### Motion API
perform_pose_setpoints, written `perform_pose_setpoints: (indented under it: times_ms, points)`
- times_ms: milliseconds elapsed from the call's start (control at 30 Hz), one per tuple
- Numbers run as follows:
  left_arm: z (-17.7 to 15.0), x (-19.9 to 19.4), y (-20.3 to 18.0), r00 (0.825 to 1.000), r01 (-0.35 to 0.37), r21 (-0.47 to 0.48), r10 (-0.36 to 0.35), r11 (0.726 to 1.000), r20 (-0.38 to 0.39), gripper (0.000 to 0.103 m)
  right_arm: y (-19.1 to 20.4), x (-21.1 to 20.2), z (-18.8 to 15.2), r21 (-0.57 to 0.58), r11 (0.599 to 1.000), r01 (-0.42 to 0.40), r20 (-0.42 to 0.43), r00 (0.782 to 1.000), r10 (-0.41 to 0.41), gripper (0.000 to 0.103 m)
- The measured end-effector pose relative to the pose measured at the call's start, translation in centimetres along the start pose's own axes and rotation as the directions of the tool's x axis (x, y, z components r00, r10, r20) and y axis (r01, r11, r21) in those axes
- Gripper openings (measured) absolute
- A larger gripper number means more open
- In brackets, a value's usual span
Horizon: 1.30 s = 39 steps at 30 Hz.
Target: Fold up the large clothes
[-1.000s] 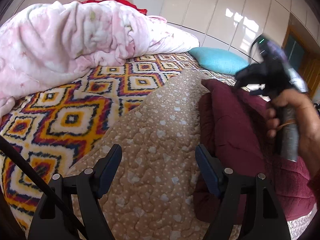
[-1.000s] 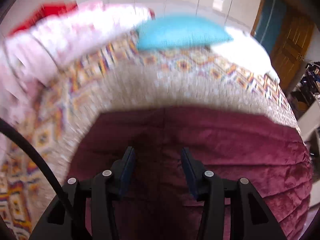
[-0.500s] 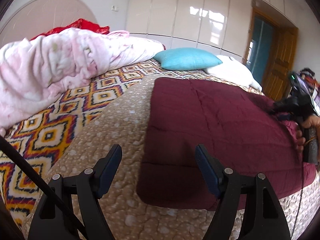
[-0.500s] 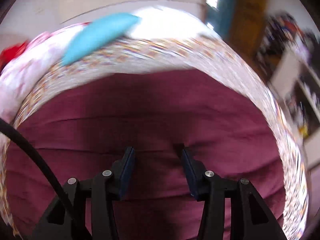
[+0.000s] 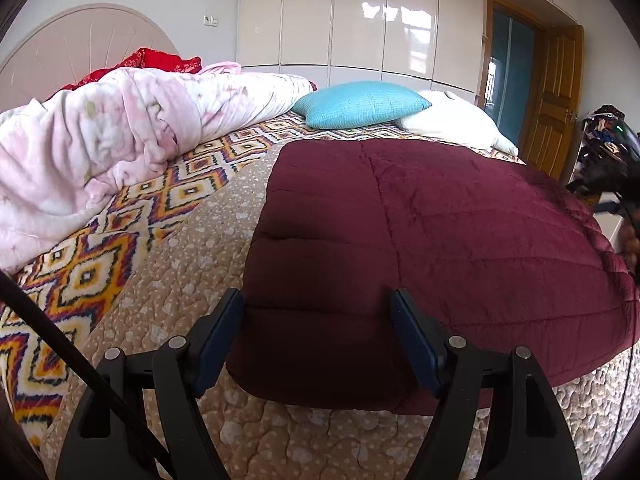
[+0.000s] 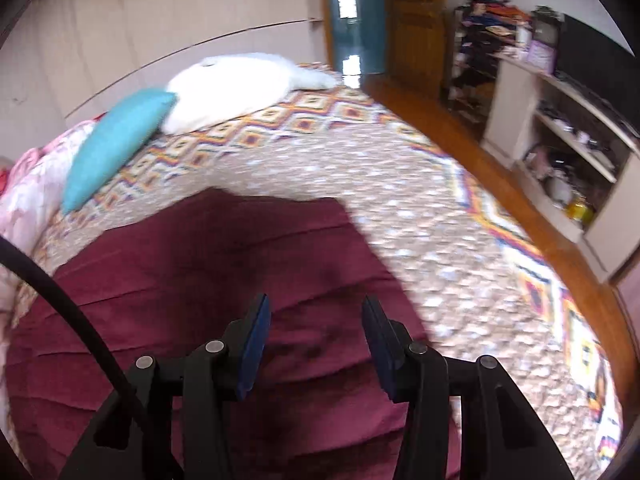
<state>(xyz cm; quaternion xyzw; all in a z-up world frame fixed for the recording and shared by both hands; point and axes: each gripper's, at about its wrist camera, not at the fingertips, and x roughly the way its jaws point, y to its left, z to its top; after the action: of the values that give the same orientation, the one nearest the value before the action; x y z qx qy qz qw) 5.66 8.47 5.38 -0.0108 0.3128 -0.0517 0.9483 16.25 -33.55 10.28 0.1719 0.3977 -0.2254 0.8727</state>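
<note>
A large maroon quilted blanket (image 5: pixel 420 232) lies spread flat over a beige dotted quilt (image 5: pixel 168 280) on the bed. My left gripper (image 5: pixel 316 320) is open and empty, just above the blanket's near left corner. My right gripper (image 6: pixel 316 320) is open and empty, above the blanket (image 6: pixel 200 300) near its right edge. In the left wrist view the right gripper (image 5: pixel 608 168) shows at the far right edge, held by a hand.
A crumpled pink duvet (image 5: pixel 100 140) lies at the bed's left. A teal pillow (image 5: pixel 360 104) and a white pillow (image 5: pixel 452 124) lie at the far side. A patterned bedspread (image 5: pixel 72 276) shows underneath. Shelving (image 6: pixel 560 128) and a wooden door (image 6: pixel 416 20) stand to the right.
The maroon blanket went from bunched to spread flat. The right gripper swung out to the blanket's right side. The left gripper's view rose and turned right.
</note>
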Motion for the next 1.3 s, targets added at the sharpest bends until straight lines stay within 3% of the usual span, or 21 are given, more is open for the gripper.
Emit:
perform_pose_setpoints:
  times_ms: [100,167,267,333,433,567,700,833,967,1033,1133,1233,1300]
  points:
    - [-0.2,0.3,-0.2,1.0,-0.013,0.013,0.013,1.0,0.002,0.077,3.4,2.6,0.7,-0.047,0.999,-0.014,-0.032,0.999,0.013,0.052]
    - [-0.3,0.6,-0.4,1.0,-0.024,0.023,0.023,0.999,0.004,0.078,5.4,6.1,1.0,-0.094,0.993,0.066,-0.096,0.993,-0.075,0.055]
    - [-0.3,0.9,-0.9,0.999,-0.042,0.053,0.041,0.998,0.023,0.078,7.5,9.8,2.0,-0.146,0.975,0.167,-0.117,0.976,-0.185,0.068]
    - [-0.4,0.9,-1.3,0.998,-0.056,0.072,0.054,0.996,0.033,0.078,8.3,11.1,3.0,-0.182,0.958,0.22,-0.113,0.963,-0.243,0.077]
    - [-0.4,0.9,-1.5,0.997,-0.065,0.082,0.062,0.995,0.037,0.079,7.9,11.0,4.5,-0.193,0.946,0.261,-0.105,0.953,-0.284,0.083]
    - [-0.3,0.8,-1.3,0.998,-0.059,0.057,0.057,0.997,0.039,0.079,5.4,5.9,4.9,-0.116,0.974,0.193,0.028,0.981,-0.191,0.082]
    - [-0.3,-0.6,-1.4,0.992,-0.089,0.046,0.084,0.995,0.093,0.079,4.0,-2.1,1.6,-0.195,0.963,0.187,0.159,0.975,-0.157,0.083]
    - [-0.4,-4.0,-2.1,0.966,-0.154,0.034,0.143,0.988,0.217,0.079,0.5,-9.2,-5.1,-0.219,0.974,0.054,0.14,0.99,-0.023,0.087]
    - [-0.9,-7.0,-2.2,0.946,-0.161,-0.004,0.155,0.987,0.285,0.085,-3.5,-12.3,-12.4,-0.188,0.981,-0.047,0.061,0.996,0.059,0.087]
    - [-1.1,-8.1,-2.0,0.95,-0.16,-0.017,0.159,0.987,0.269,0.085,-3.8,-12.4,-15.0,-0.215,0.975,-0.061,0.047,0.996,0.073,0.086]
    - [-2.0,-9.4,-1.9,0.971,-0.129,-0.024,0.131,0.991,0.202,0.085,-2.4,-11.9,-17.9,-0.257,0.959,-0.119,0.006,0.992,0.125,0.077]
    - [-4.4,-10.1,-1.7,0.992,-0.078,-0.025,0.08,0.997,0.097,0.086,0.2,-11.5,-19.3,-0.277,0.937,-0.214,-0.027,0.976,0.215,0.067]
    - [-6.0,-9.5,-2.0,1.0,-0.026,-0.015,0.026,1.0,0.015,0.086,1.8,-11.3,-19.6,-0.276,0.928,-0.251,-0.018,0.966,0.256,0.067]
